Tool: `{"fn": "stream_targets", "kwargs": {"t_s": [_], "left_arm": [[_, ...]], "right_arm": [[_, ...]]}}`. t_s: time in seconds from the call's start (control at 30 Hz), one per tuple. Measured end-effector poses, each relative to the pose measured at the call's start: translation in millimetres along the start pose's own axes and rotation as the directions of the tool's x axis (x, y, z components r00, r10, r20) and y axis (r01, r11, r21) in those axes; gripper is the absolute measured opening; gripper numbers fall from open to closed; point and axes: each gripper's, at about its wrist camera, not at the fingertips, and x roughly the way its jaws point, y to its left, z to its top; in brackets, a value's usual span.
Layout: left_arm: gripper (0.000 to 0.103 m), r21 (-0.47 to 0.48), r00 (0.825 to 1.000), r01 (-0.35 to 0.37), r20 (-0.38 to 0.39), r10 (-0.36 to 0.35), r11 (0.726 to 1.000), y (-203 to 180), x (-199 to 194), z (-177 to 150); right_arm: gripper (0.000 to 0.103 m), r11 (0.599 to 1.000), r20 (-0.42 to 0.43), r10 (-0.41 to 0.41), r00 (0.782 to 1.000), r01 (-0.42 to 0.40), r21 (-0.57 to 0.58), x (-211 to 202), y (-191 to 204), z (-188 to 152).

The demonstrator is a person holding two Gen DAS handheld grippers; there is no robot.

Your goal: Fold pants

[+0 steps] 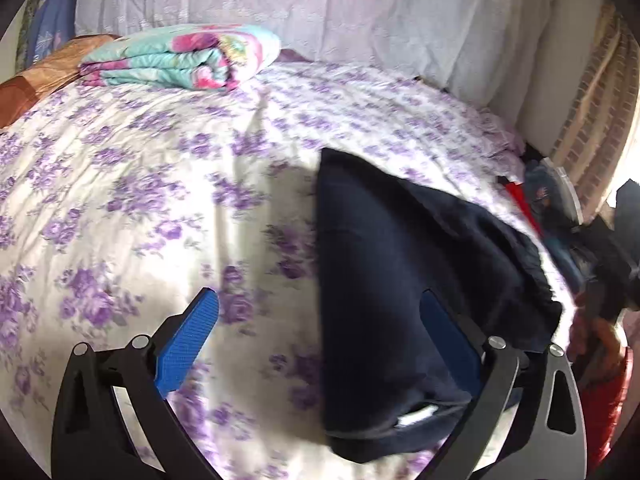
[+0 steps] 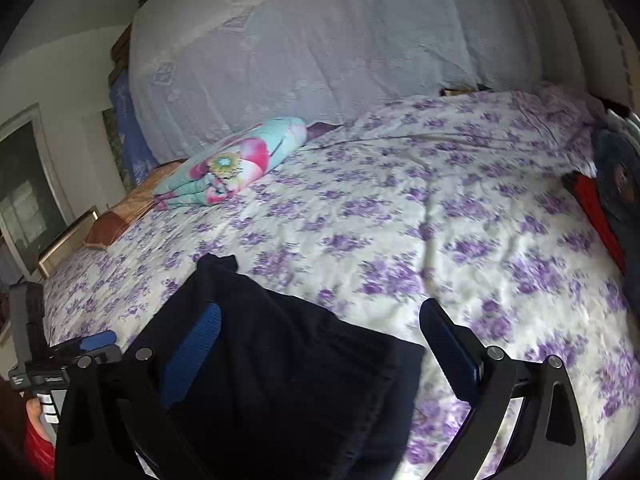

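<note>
Dark navy pants [image 1: 400, 280] lie folded into a compact shape on the purple-flowered bedspread [image 1: 120, 200]. My left gripper [image 1: 320, 340] hangs over their left edge with its jaws wide open. Its blue pads [image 1: 188, 344] press on nothing, and the right finger is above the cloth. In the right wrist view the pants [image 2: 280, 380] fill the lower middle. My right gripper [image 2: 320, 350] stands open above them and grips nothing. The left gripper [image 2: 92, 342] shows at the left edge of that view, held by a hand with a red sleeve [image 2: 38, 432].
A folded pink and turquoise blanket [image 1: 180, 60] lies at the far side of the bed, next to an orange-brown cushion [image 1: 40, 76]. White lace cloth [image 2: 300, 60] covers the back. Red and blue items [image 1: 540, 208] sit past the bed's right edge.
</note>
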Motion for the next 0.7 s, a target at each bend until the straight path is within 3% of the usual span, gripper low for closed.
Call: {"fn": "stream_targets", "kwargs": {"t_s": [0.1,0.2,0.27,0.37,0.43,0.57,0.6,0.63,0.7], "left_arm": [[0.099,0.019,0.992,-0.061,-0.106,0.062,0.998,5,33,-12],[0.099,0.028,0.995,-0.057,-0.079,0.059,0.998,4,27,-13],[0.099,0.022,0.996,-0.041,-0.078,0.043,0.999,7,25,-14],[0.098,0.025,0.996,0.009,-0.089,-0.007,1.0,10,20,-10],[0.098,0.018,0.991,0.086,-0.109,-0.083,0.996,14,16,-9],[0.098,-0.026,0.951,0.256,-0.173,-0.256,0.966,13,18,-2],[0.098,-0.035,0.937,0.286,-0.199,-0.287,0.957,10,25,0],[0.098,-0.036,0.925,0.305,-0.226,-0.305,0.952,6,33,2],[0.098,-0.001,0.926,0.29,-0.251,-0.281,0.957,-5,47,3]], "right_arm": [[0.1,0.988,-0.067,0.002,0.998,-0.012,-0.155,25,41,0],[0.1,0.944,-0.215,-0.123,0.969,0.047,-0.327,67,64,-25],[0.1,0.937,-0.179,-0.128,0.976,0.059,-0.344,60,66,-29],[0.1,0.974,-0.131,0.005,0.991,-0.035,-0.226,21,49,-21],[0.1,0.989,-0.126,0.058,0.99,-0.074,-0.127,-1,24,-22],[0.1,0.997,-0.24,0.03,0.97,-0.011,0.083,-4,-44,-38],[0.1,0.99,-0.265,0.048,0.963,-0.009,0.144,1,-58,-45],[0.1,0.969,-0.286,0.122,0.95,-0.051,0.241,7,-73,-53],[0.1,0.896,-0.274,0.287,0.918,-0.156,0.415,19,-93,-65]]}}
